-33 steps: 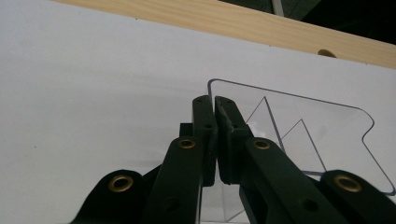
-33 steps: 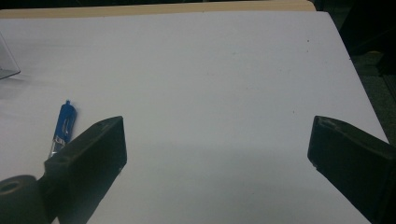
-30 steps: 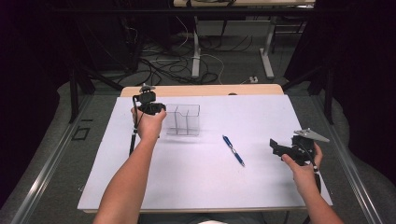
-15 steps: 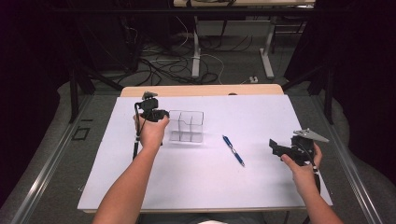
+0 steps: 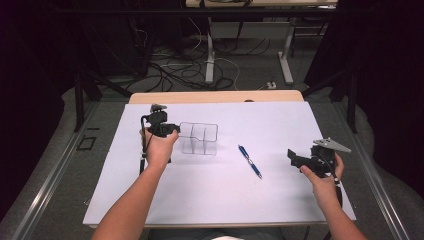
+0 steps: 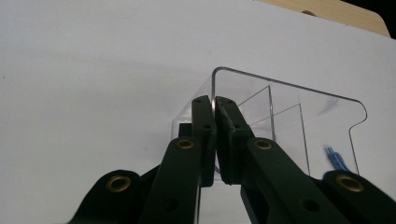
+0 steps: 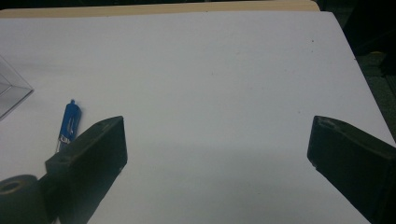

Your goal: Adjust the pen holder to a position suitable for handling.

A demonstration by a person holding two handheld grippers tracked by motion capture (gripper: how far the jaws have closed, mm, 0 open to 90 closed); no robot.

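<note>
High view: clear divided organizer point(image 5: 199, 138) dragged lower right toward blue pen point(image 5: 249, 161), wall pinched in left claw point(image 5: 172, 129); right claw point(image 5: 295, 157) open, idle.

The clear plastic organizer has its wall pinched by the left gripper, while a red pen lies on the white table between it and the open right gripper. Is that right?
Nearly. The pen is blue, not red, as the high view shows. The rest holds: the left gripper is clamped on the wall of the clear plastic organizer, and the right gripper stands open above the white table.
</note>
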